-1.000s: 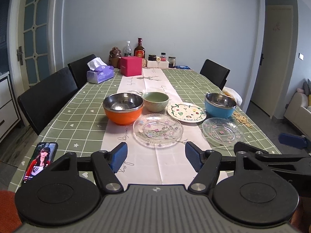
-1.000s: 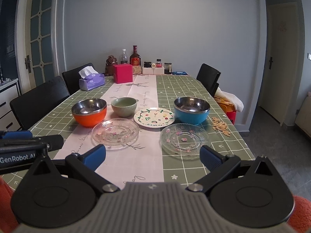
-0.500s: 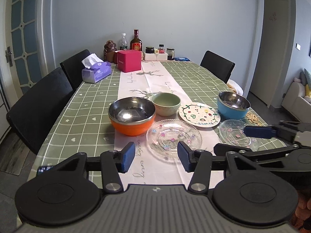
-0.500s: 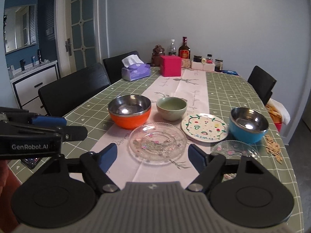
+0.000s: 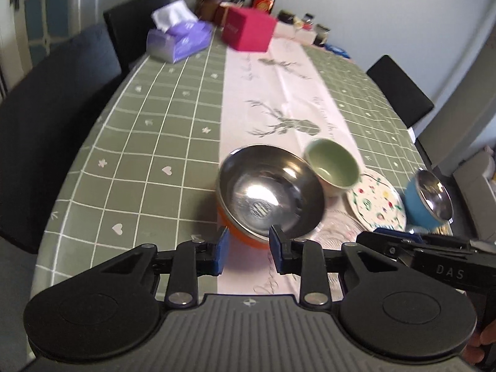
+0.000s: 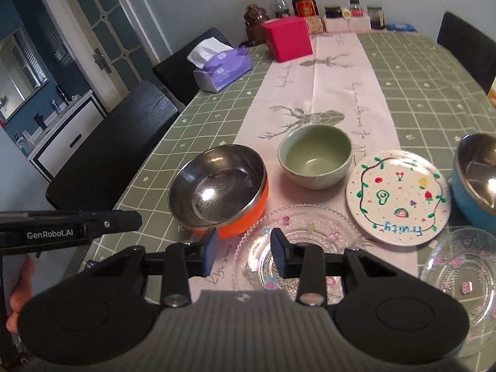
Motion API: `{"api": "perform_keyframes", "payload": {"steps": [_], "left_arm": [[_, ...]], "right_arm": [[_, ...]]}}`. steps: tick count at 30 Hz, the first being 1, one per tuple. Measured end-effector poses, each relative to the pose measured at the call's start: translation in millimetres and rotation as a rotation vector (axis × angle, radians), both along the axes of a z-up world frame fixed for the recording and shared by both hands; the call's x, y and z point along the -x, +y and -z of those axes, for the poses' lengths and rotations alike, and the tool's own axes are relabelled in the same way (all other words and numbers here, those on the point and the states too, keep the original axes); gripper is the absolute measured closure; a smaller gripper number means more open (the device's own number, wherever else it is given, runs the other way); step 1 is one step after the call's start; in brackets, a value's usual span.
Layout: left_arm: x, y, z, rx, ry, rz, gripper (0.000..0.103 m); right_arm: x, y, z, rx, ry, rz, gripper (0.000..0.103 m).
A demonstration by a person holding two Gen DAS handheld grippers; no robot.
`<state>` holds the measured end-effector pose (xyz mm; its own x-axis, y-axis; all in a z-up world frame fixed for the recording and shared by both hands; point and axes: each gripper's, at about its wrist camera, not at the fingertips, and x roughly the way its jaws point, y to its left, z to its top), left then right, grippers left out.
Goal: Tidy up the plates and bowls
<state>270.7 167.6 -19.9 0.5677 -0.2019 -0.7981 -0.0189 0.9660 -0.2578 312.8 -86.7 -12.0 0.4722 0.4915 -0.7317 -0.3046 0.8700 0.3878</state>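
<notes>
Readable writing: "Fruity" in blue on my painted plate (image 6: 398, 197), "GenRobot.AI" on the side of my left claw (image 5: 248, 251) where it enters the right wrist view, and "DAS" on my right claw (image 6: 242, 251) as it shows in the left wrist view. My left claw is spread part-way, its blue pads either side of the near rim of the orange bowl (image 5: 269, 190) without pinching it; my right claw is likewise part-open, poised over the near-left edge of the glass plate (image 6: 297, 248). The green bowl (image 6: 315, 156) stands just right of and beyond the orange one; the blue bowl (image 6: 476, 176) is cut off at the right edge, and a second glass plate (image 6: 462, 268) lies near-right, partly hidden by my claw body. Far down the table (image 6: 434, 93) stand a pink box (image 6: 286, 39), a purple tissue box (image 6: 221, 68) and a bottle (image 6: 304, 1) whose label is too blurred to read. The left wrist view is motion-blurred.
</notes>
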Motion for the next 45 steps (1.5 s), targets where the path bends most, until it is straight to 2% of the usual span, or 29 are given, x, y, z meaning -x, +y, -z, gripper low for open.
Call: {"api": "perform_keyframes", "payload": {"steps": [2, 6, 11, 17, 21, 22, 25, 34, 39, 45], "left_arm": [[-18, 10, 8, 0.021, 0.015, -0.024, 0.067], [-47, 18, 22, 0.007, 0.039, -0.046, 0.067], [-72, 14, 36, -0.025, 0.092, -0.034, 0.067], [-82, 7, 45, -0.068, 0.127, -0.012, 0.075], [-83, 3, 48, -0.076, 0.145, -0.005, 0.087], [-83, 3, 48, -0.073, 0.146, -0.003, 0.092], [-83, -1, 46, -0.082, 0.155, -0.004, 0.095], [-59, -6, 17, -0.103, 0.138, 0.005, 0.095], [-29, -17, -8, -0.132, 0.107, 0.02, 0.094], [12, -36, -37, -0.126, 0.086, 0.058, 0.092]], "right_arm": [[-20, 4, 7, -0.014, 0.046, 0.012, 0.071], [-55, 12, 20, -0.01, 0.091, 0.033, 0.072], [-79, 22, 34, -0.002, 0.133, 0.029, 0.078], [-91, 28, 45, 0.015, 0.168, 0.03, 0.085], [-93, 30, 47, 0.024, 0.179, 0.042, 0.092], [-94, 29, 47, 0.022, 0.181, 0.046, 0.093], [-93, 29, 47, 0.02, 0.192, 0.059, 0.094], [-75, 25, 28, -0.002, 0.19, 0.043, 0.095], [-48, 19, 9, 0.001, 0.173, 0.017, 0.095], [-8, -1, -13, 0.001, 0.149, 0.003, 0.097]]}}
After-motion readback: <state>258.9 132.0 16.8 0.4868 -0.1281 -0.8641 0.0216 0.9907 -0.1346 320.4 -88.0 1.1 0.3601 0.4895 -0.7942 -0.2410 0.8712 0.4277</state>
